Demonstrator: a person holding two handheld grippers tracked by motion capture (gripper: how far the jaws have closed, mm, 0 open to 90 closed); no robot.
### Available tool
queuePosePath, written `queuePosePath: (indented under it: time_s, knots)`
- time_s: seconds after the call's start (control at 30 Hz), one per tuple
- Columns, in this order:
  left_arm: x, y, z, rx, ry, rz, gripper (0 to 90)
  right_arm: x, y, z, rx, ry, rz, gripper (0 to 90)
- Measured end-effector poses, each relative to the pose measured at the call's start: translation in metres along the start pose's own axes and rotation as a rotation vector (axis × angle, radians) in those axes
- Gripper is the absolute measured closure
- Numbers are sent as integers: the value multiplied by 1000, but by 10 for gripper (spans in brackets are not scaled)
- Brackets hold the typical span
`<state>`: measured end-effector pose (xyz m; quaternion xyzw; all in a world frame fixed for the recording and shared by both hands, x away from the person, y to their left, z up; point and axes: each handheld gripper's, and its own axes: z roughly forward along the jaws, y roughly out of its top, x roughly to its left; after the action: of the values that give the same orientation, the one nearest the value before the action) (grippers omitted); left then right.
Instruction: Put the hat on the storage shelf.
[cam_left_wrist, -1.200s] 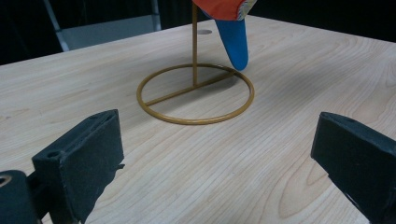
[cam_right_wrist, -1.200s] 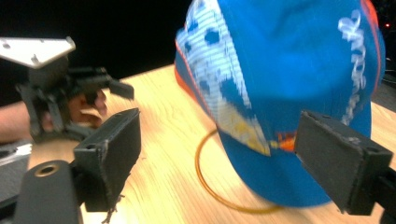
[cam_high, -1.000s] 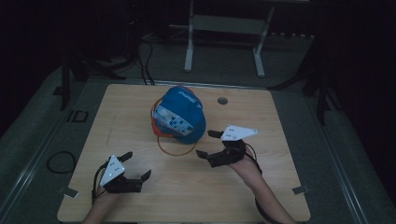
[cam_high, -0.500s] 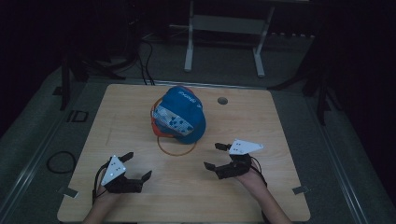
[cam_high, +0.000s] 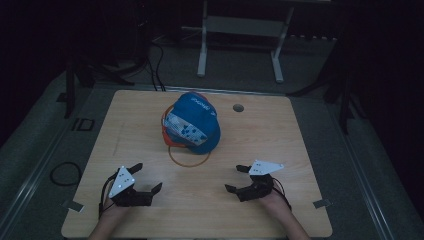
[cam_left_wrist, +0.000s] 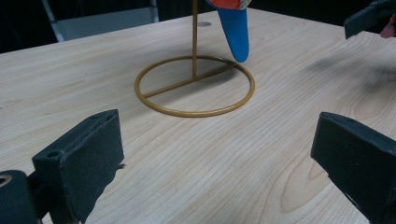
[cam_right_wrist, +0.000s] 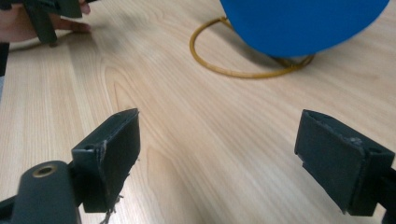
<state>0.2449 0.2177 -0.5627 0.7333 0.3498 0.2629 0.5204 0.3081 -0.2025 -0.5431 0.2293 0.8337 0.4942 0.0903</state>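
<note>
Overhead, the blue cap (cam_high: 192, 122) is hanging on its wire stand (cam_high: 188, 155) mid-table, keeping its shape; the left gripper (cam_high: 145, 181) and right gripper (cam_high: 237, 179) are resting near the front edge, jaws spread, empty; through the left gripper view, bare wood is lying before the stand's ring; through the right gripper view, likewise.

High overhead forward-down view; two low tabletop views sharing the stand (cam_left_wrist: 194, 86).
</note>
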Motion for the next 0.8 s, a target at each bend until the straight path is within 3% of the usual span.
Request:
queuePosePath:
  time_s: [0.3,0.8]
  knots:
    - [-1,0,1,6,-8,4,28,-6,-18,-10,23,-32,18,142]
    - [-1,-1,-1,4,-18,-1,28,-21,-33,-23,14,-76,21,145]
